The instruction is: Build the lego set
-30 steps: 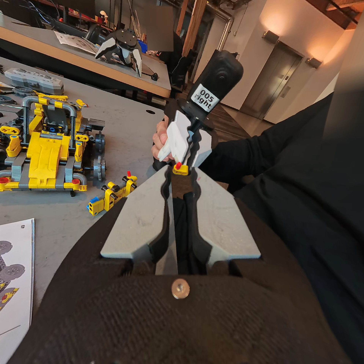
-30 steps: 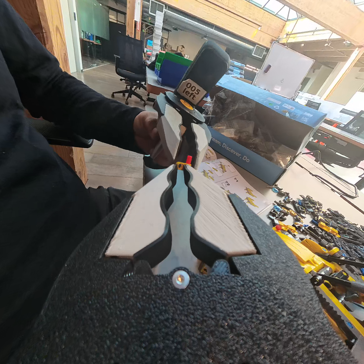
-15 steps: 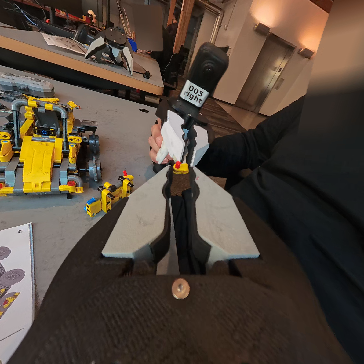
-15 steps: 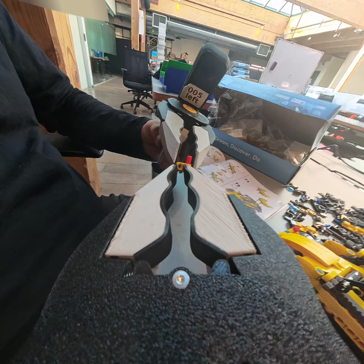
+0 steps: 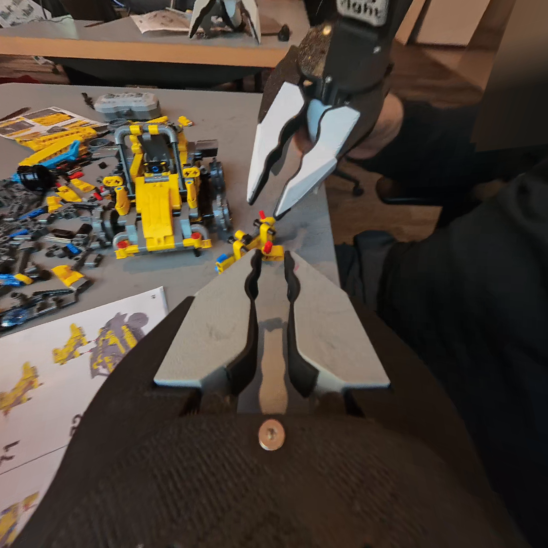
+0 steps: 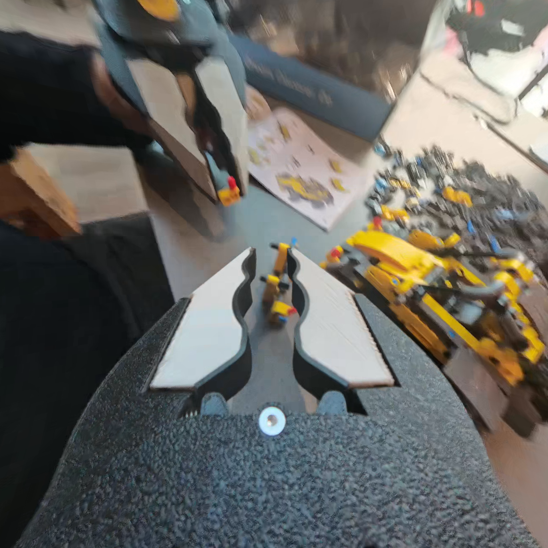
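Observation:
My left gripper (image 5: 272, 255) is shut on a small yellow brick with a red pin (image 5: 274, 251), held low over the grey table (image 5: 305, 237). The right wrist view also shows it pinched at the left gripper's tips (image 6: 229, 192). My right gripper (image 6: 271, 258) is open and empty. It hangs over a small yellow sub-assembly with black pins (image 6: 277, 275) that lies on the table. In the left wrist view the right gripper (image 5: 264, 209) points down, one tip close to the sub-assembly's (image 5: 252, 237) upper end.
A yellow and grey vehicle model (image 5: 160, 204) stands left of the sub-assembly, and shows in the right wrist view (image 6: 430, 281). Loose parts (image 5: 35, 237) lie beyond it. An instruction booklet (image 5: 74, 341) and a blue box (image 6: 311, 89) are near. The table's edge (image 5: 330, 207) runs close on the person's side. Across from one pair of fingers to the other is roughly 5 cm.
The right gripper opened and let go of the small yellow brick that both held. Both grippers dropped to the table; the right one now hangs over the yellow sub-assembly.

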### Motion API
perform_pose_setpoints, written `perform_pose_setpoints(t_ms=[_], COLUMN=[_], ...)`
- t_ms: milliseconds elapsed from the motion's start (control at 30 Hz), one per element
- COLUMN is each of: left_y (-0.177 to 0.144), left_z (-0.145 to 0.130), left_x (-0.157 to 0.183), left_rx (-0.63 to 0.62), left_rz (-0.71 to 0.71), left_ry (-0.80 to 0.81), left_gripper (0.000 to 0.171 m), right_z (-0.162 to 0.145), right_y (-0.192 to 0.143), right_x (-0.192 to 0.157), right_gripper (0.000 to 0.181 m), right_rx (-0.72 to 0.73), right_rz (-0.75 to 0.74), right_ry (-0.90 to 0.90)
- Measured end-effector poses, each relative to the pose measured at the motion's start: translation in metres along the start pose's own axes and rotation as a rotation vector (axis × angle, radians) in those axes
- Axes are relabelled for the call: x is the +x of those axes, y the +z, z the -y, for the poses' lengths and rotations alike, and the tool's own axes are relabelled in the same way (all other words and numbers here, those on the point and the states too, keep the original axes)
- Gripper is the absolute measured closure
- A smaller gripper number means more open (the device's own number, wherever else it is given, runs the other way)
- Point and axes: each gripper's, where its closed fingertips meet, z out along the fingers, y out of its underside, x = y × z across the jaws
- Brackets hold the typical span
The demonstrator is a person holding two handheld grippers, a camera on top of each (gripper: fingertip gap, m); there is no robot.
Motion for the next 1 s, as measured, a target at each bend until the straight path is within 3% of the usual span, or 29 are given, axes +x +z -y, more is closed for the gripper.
perform_pose_setpoints(t_ms=[100,267,500,667,1000], left_y=[0.001,0.006,0.007,0.009,0.016], left_z=[-0.011,-0.018,-0.015,-0.020,-0.030], left_x=[-0.015,-0.024,-0.034,-0.031,-0.018], left_rx=[-0.060,-0.123,-0.100,-0.129,-0.202], left_rz=[0.015,-0.038,-0.053,-0.093,-0.092], left_ry=[0.039,0.076,-0.015,0.017,0.133], left_gripper=[0.159,0.160,0.160,0.160,0.160], right_z=[-0.014,-0.020,-0.034,-0.035,-0.033], right_y=[0.004,0.015,0.027,0.035,0.030], right_x=[0.010,0.013,0.017,0.016,-0.004], right_gripper=[0.162,0.159,0.164,0.164,0.165], right_rx=[-0.131,-0.239,-0.402,-0.433,-0.401], right_rz=[-0.077,-0.023,0.009,0.081,0.189], right_ry=[-0.020,0.072,0.051,0.050,-0.190])
